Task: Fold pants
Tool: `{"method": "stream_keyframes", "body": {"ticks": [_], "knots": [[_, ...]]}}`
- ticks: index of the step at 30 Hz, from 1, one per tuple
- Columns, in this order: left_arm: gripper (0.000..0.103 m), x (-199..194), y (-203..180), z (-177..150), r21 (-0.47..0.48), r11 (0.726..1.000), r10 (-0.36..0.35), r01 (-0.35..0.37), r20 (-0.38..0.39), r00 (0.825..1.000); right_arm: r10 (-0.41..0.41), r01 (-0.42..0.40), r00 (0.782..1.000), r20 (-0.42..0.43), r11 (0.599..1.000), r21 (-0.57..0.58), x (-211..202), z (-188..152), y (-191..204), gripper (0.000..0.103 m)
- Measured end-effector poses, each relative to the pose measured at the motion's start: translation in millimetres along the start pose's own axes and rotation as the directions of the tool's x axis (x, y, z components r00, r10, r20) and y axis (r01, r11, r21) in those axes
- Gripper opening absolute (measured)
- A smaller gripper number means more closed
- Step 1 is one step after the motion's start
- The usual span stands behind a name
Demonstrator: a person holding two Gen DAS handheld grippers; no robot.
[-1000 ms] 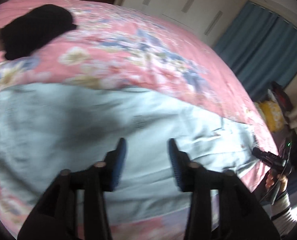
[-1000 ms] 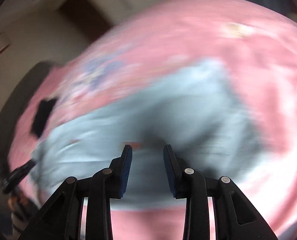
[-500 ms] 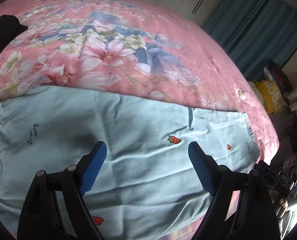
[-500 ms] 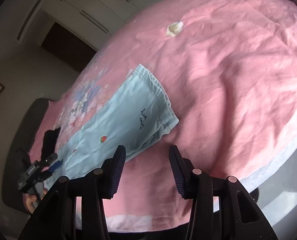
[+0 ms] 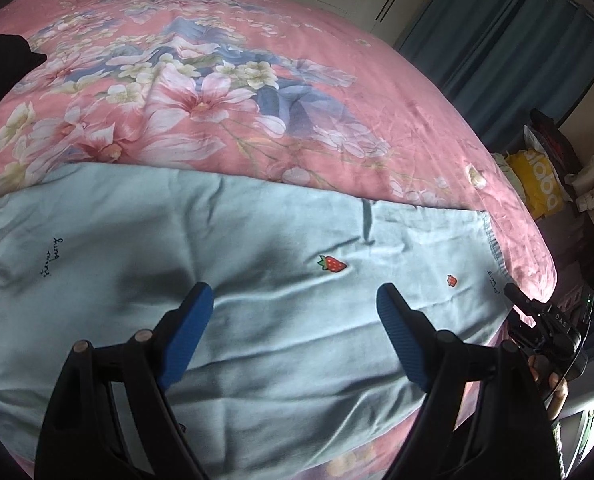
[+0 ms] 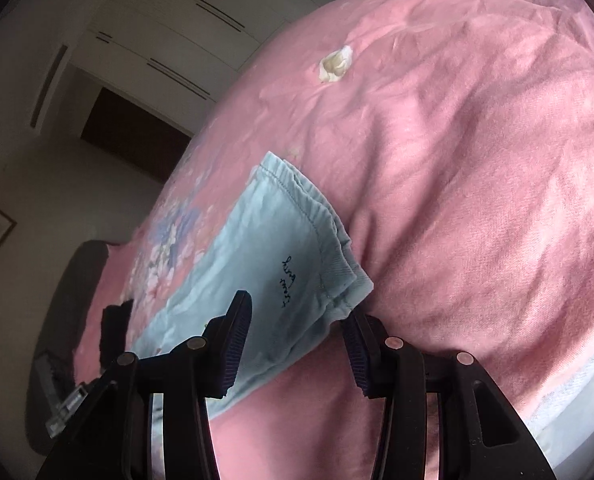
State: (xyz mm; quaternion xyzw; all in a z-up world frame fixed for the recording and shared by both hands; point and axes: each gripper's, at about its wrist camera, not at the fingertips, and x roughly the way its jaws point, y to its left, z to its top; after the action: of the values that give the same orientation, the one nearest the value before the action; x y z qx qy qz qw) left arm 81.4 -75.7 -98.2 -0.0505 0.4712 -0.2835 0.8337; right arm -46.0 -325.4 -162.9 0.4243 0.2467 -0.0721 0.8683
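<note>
Both grippers have swung off the middle of the pants toward its ends, and both sets of fingers have parted since the earlier frames. Left gripper (image 5: 293,312): fingers wide, empty, hovering over the mid-length of the pants (image 5: 257,280), which lie flat and lengthwise across the near edge of the bed (image 5: 337,92), apparently already doubled leg on leg. Centre of the left view: a strawberry (image 5: 331,263) motif on the cloth, with only shallow creases around it. Right gripper (image 6: 297,316): fingers at a moderate gap, empty, straddling the near corner of the stitched end (image 6: 325,232), where several layers are stacked; the cloth does not appear pinched. Judged meaning for the task: the hands seem placed to take the two ends and bring one over the other, a crosswise fold not yet begun. Surroundings: a black garment (image 5: 5,60) at the far left of the bed, well apart from the pants; curtains (image 5: 517,40) and a yellow bag (image 5: 545,184) beyond the right edge. Nothing lies on the pants; the layered end may slip apart if only the top layer is caught.
</note>
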Motion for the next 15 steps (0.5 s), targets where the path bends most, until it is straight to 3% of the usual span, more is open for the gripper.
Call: {"method": "stream_keyframes", "body": {"ticks": [3, 5, 6, 7, 11, 15], "knots": [[0.084, 0, 4, -1, -0.009, 1.000, -0.014, 0.013, -0.006, 1.000, -0.032, 0.032, 0.999, 0.004, 0.999, -0.041, 6, 2, 9, 0.044], [0.084, -2, 6, -2, -0.014, 1.000, -0.020, 0.020, -0.002, 1.000, -0.055, 0.055, 0.998, 0.004, 0.995, -0.080, 9, 5, 18, 0.032], [0.084, -3, 7, -2, -0.015, 1.000, -0.021, 0.021, -0.001, 1.000, -0.070, 0.070, 0.998, 0.000, 0.993, -0.099, 11, 5, 23, 0.019], [0.084, -4, 10, -3, -0.021, 1.000, -0.022, 0.022, 0.000, 1.000, -0.097, 0.098, 0.995, 0.009, 0.988, -0.120, 12, 5, 29, 0.011], [0.085, -9, 30, -2, -0.096, 0.994, -0.043, 0.043, 0.003, 0.999, -0.125, 0.137, 0.990, 0.063, 0.964, -0.228, 4, 5, 60, 0.007], [0.092, -13, 53, 0, -0.215, 0.970, -0.116, 0.117, 0.017, 0.993, -0.112, 0.144, 0.988, 0.102, 0.909, -0.390, -1, 1, 110, 0.007]]}}
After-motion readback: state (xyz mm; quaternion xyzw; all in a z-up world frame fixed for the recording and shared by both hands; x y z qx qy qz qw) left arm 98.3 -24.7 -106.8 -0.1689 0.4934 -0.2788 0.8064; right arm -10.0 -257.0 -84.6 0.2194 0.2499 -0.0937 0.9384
